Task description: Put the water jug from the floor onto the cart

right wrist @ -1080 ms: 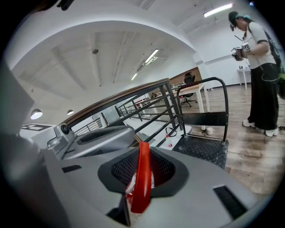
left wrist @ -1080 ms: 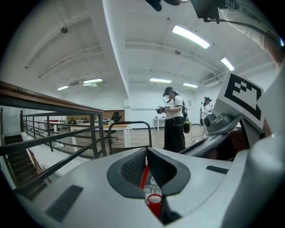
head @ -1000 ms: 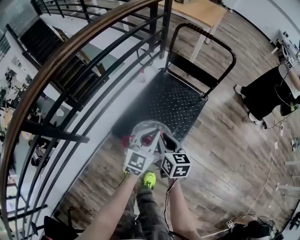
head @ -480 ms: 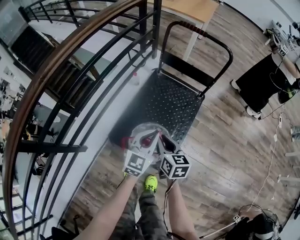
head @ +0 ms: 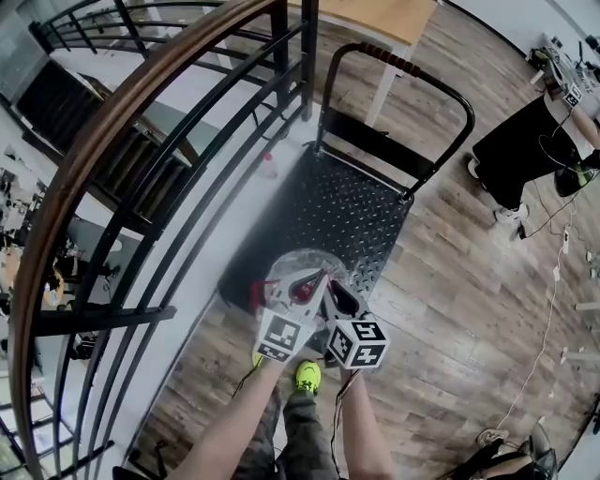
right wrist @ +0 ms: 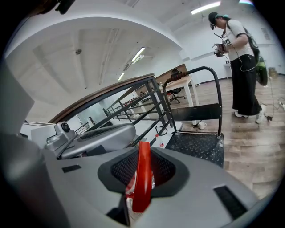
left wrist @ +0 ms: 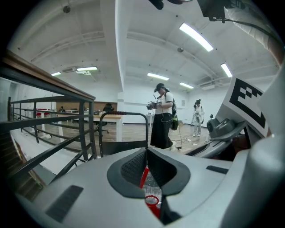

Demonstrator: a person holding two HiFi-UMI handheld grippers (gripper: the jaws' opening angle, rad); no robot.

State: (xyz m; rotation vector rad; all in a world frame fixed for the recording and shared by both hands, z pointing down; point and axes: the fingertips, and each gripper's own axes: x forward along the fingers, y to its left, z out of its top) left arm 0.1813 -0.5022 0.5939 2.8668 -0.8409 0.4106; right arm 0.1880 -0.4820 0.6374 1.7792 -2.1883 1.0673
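At the near end of the black diamond-plate platform cart, the clear plastic water jug sits under both tools, its round body overlapping the near edge of the deck. No view shows whether its base rests on the plate. The left gripper and the right gripper meet side by side over the top of the jug, each clamped on the jug's thin red handle. In the left gripper view the dark ribbed pads are drawn together with only the red strip between them. In the right gripper view the same red band stands upright, pinched between the pads, with the clear jug just below it. The two marker cubes almost touch, and the person's forearms run down from them to the bottom of the head view. A bright green shoe stands on the grey-brown wooden plank floor just behind the jug. The cart's curved black push handle rises at its far end, and the rest of the deck lies bare. A black metal railing with a brown wooden top rail curves along the left of the cart. Beyond the cart stand a light wooden table and, well apart to the right, a person in a long black skirt.
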